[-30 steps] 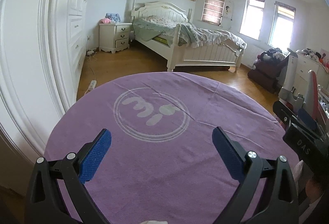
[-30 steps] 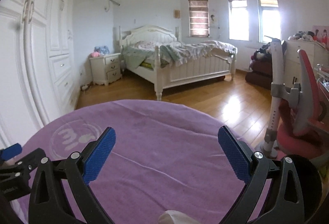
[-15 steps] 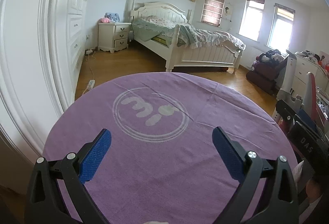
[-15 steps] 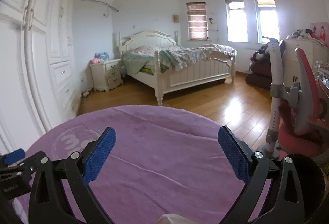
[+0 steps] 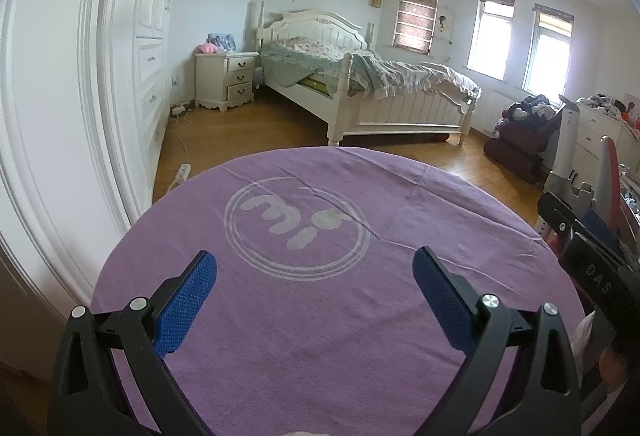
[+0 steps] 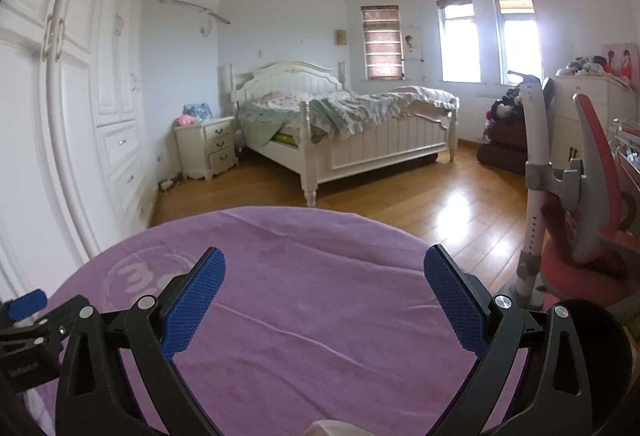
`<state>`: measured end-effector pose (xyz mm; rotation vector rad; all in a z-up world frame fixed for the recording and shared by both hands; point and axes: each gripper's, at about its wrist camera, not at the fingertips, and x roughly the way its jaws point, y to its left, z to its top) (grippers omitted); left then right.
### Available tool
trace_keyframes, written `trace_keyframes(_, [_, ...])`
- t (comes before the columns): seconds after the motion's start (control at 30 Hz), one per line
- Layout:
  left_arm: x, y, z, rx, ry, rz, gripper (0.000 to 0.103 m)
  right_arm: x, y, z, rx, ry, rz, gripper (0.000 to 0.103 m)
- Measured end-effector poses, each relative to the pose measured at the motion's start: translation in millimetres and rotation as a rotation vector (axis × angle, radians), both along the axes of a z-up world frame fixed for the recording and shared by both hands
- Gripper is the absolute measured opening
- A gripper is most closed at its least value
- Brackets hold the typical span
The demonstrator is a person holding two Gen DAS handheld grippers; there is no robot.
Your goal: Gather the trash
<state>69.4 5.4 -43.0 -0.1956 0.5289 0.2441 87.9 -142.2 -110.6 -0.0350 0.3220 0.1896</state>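
A: What is shown in the left wrist view?
B: The left gripper (image 5: pixel 315 276) is held released above the purple cloth (image 5: pixel 320 336); nothing is grasped. A pale scrap (image 5: pixel 298 433), possibly trash, is glimpsed at the near edge.

A: And the right wrist view?
B: The right gripper (image 6: pixel 325 276) is spread wide, empty. A pale lump (image 6: pixel 334 429) is seen near, below its 2 fingers; a bed (image 6: pixel 340 128) stands far.

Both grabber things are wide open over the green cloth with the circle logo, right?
Not quite. The cloth is purple, not green, as the left wrist view shows. The left hand-held gripper and right hand-held gripper are both wide open above it, and the circle logo is there.
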Motion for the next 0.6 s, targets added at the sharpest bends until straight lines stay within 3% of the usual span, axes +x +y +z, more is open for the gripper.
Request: trace_keyframes(0.6, [-2.9,-5.7,1.1,0.020,-0.004,0.016,0.098,0.8,0.8,2.1,0.001,-0.002,-0.005,0.098])
